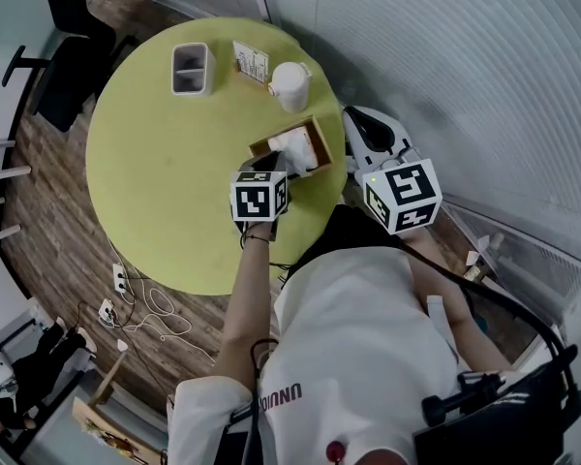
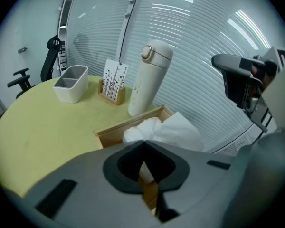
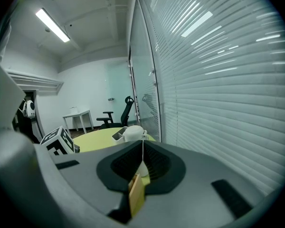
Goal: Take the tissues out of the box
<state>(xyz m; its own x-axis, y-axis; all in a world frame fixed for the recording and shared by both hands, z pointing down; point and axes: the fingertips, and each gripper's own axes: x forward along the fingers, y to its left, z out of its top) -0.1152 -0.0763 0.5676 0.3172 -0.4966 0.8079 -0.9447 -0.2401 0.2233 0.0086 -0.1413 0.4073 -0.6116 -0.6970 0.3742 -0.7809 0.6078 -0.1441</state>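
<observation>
An open wooden box (image 1: 310, 130) (image 2: 115, 132) stands near the right edge of the round yellow-green table (image 1: 165, 192), with crumpled white tissues (image 1: 292, 147) (image 2: 173, 131) bulging out of it. My left gripper (image 1: 274, 165) (image 2: 143, 143) is at the box's near side, its jaws shut with a fold of tissue pinched at the tips. My right gripper (image 1: 360, 124) (image 3: 142, 143) hovers off the table's right edge beside the box, shut and holding nothing.
Behind the box stands a white flask (image 1: 289, 85) (image 2: 149, 77). A card stand (image 1: 251, 63) (image 2: 114, 82) and a grey two-part holder (image 1: 191, 69) (image 2: 71, 82) sit further back. Slatted glass walls run along the right. An office chair (image 1: 63, 56) is at the far left, cables (image 1: 145, 308) on the floor.
</observation>
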